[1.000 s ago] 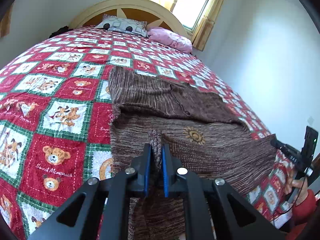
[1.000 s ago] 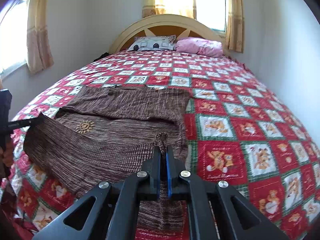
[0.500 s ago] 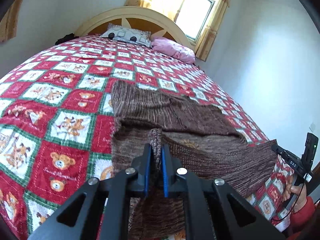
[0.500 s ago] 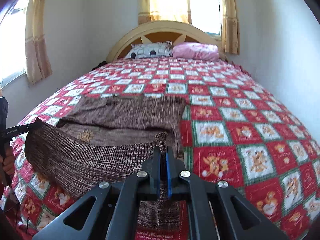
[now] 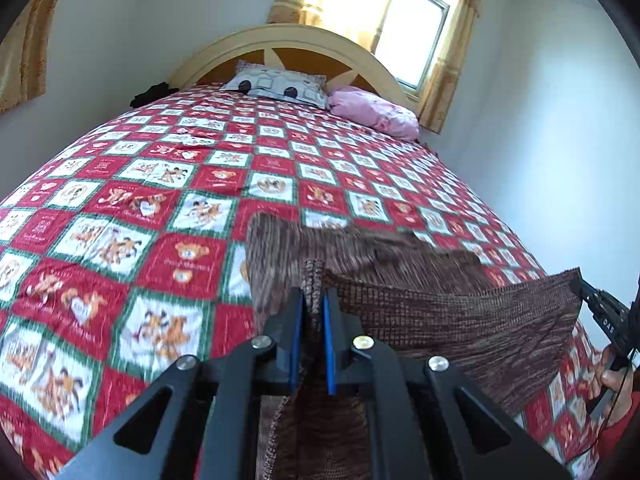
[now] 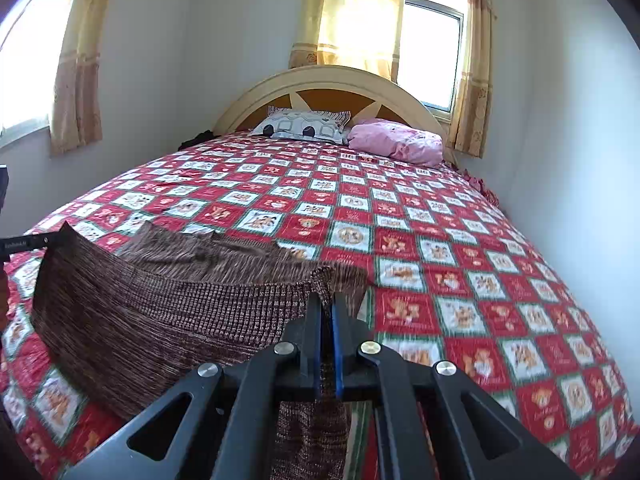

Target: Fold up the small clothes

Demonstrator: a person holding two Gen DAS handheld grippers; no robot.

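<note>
Hanging between both tools (pinched): brown garment

White letters "DAS" run along the black body of the right gripper, seen from the left wrist camera. The left gripper carries a small white label that is too blurred to read. The bedspread has script under its teddy bears, also illegible.
</note>
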